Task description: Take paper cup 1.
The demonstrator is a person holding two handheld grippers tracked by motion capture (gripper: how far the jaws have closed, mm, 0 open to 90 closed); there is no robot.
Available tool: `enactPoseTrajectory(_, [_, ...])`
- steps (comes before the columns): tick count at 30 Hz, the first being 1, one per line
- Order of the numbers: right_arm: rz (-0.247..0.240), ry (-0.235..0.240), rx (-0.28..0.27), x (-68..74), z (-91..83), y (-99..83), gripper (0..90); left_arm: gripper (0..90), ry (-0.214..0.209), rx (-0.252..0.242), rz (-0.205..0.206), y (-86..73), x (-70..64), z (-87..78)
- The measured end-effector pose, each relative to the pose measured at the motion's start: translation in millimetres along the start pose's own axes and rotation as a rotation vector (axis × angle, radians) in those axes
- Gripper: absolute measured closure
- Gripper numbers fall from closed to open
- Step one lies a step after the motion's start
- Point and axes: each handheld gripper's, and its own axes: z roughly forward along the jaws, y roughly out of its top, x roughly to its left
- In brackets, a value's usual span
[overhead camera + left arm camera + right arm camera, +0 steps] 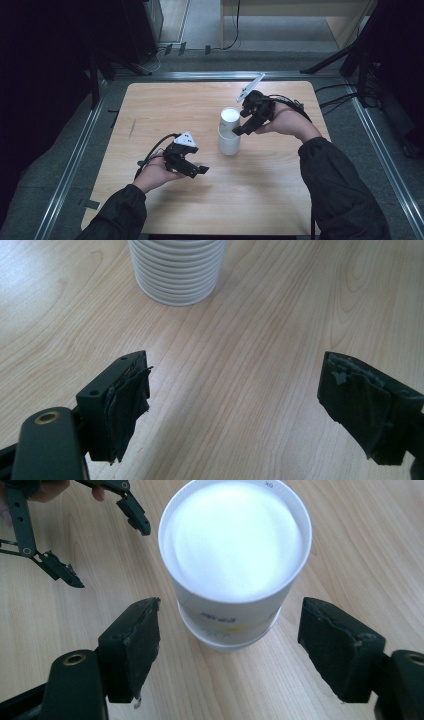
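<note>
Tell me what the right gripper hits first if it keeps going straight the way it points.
Probably the stack of white paper cups: it sits centred between the right gripper's open fingers, just ahead. Exact depth is unclear.

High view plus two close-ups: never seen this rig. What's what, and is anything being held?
No robot here: a person holds a hand-operated two-jaw gripper in each hand. The high view looks down on a wooden table. The other two pictures come from cameras riding on the grippers, looking along their black jaws.

On the table stands a stack of white paper cups, upside down, so you see the top cup's base. The right gripper sits just above and beside the stack, jaws spread to either side of it, not touching. The left gripper hovers lower over bare wood, jaws open, with the ribbed stack ahead of it. Nothing is held.
</note>
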Motion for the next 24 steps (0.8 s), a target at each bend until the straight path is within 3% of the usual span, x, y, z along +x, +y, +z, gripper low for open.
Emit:
enactPoseTrajectory(13, [-0.057, -0.014, 0.053, 3.4, 11.0, 26.2, 26.8, 13.5, -0.011, 0.0, -0.008, 0.0, 0.1, -0.3])
enactPoseTrajectory(16, [-0.043, -0.026, 0.064, 3.4, 10.5, 28.2, 31.9, 13.5, -0.011, 0.001, -0.007, -0.2, 0.1, -0.1])
enactPoseTrajectory(24, [-0.032, -0.032, 0.084, 3.7, 8.0, 30.2, 32.8, 13.5, -0.012, 0.0, -0.007, -0.2, 0.0, -0.4])
